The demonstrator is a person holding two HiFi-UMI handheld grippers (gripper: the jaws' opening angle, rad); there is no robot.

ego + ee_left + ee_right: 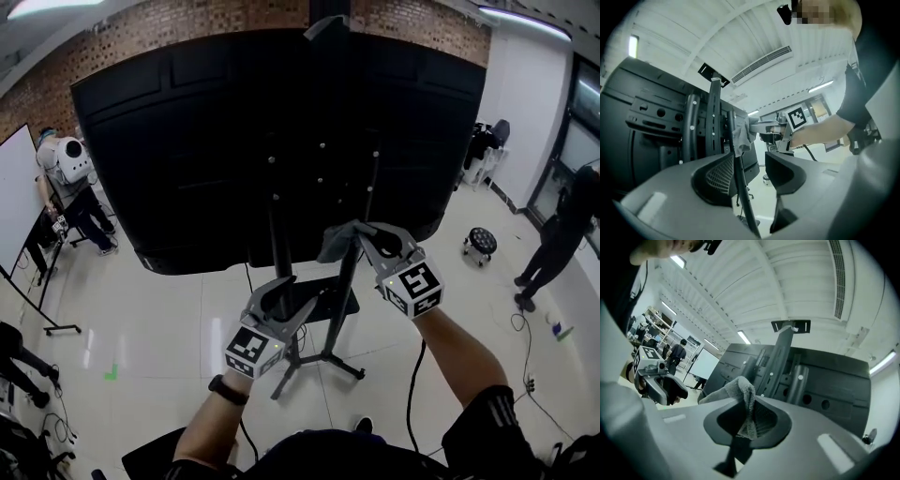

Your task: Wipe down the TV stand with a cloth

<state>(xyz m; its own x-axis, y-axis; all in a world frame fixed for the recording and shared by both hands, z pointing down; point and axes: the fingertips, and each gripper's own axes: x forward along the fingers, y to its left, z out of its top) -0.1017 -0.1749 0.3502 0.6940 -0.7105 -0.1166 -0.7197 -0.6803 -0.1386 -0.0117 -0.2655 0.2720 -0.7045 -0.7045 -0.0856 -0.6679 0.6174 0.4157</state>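
Observation:
The TV stand holds a big black TV (187,141) whose back faces me; two upright poles (277,234) rise from a legged base (323,361). My right gripper (361,236) is shut on a grey cloth (336,242), which rests against the right pole (349,281) just below the TV's lower edge. The same cloth (745,394) bunches between the right gripper's (745,420) jaws. Lower down, my left gripper (292,295) is open, its jaws either side of the left pole. In the left gripper view, that thin pole (740,187) runs beside one pad, with the cloth (742,136) beyond.
A whiteboard on a wheeled frame (14,197) stands at the left with a seated person (66,178) near it. A black stool (480,242) and a standing person (562,234) are at the right. Cables (412,384) trail on the glossy white floor.

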